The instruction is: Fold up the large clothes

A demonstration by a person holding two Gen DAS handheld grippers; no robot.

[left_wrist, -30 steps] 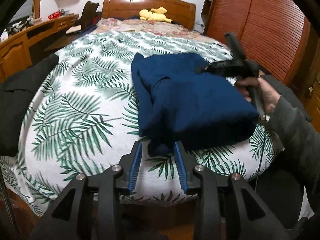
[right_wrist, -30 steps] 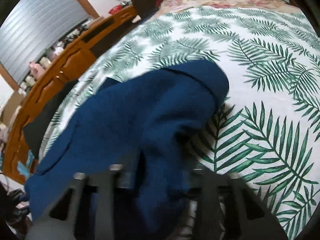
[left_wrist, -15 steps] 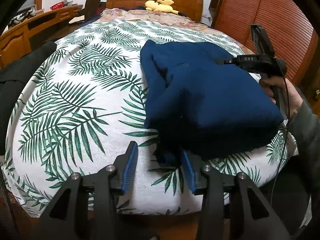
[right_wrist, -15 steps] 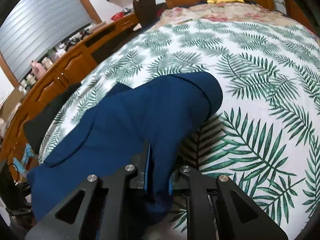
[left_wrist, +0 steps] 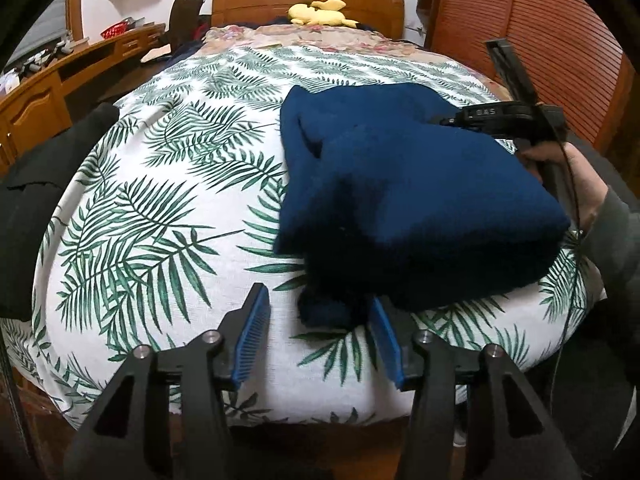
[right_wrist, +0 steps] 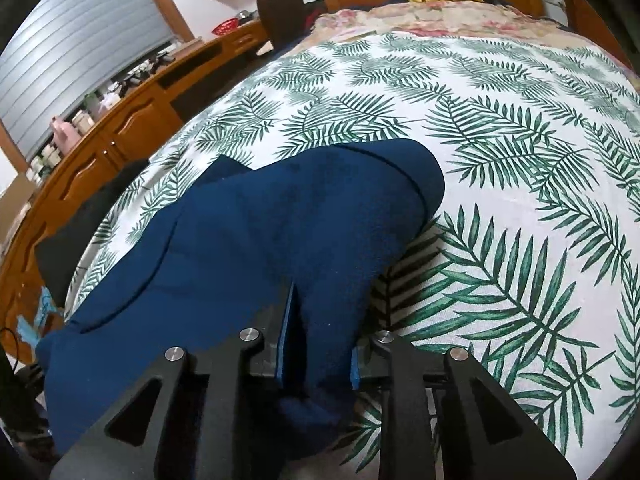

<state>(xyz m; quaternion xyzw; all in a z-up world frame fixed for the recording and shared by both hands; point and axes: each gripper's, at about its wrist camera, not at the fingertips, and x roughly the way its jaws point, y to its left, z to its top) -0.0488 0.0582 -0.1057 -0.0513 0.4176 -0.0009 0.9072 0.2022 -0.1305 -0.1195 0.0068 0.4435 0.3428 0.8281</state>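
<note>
A dark blue garment (left_wrist: 412,196) lies folded and bunched on the leaf-print bedspread (left_wrist: 160,208), near the bed's front right. My left gripper (left_wrist: 320,332) is open at the bed's front edge; a corner of the garment lies between its blue pads, not pinched. In the right wrist view my right gripper (right_wrist: 318,348) has the garment (right_wrist: 256,248) bunched between its pads, with the jaws a little apart. The right gripper also shows in the left wrist view (left_wrist: 504,114) at the garment's far right side.
A black cloth (left_wrist: 36,196) hangs over the bed's left side. A wooden desk (left_wrist: 52,84) runs along the left wall. A yellow plush toy (left_wrist: 320,12) lies by the headboard. A slatted wooden wardrobe (left_wrist: 532,28) stands on the right.
My left gripper opened wider and moved closer to the garment's front corner. My right gripper's jaws spread a little around the cloth. The garment shifted slightly on the bed.
</note>
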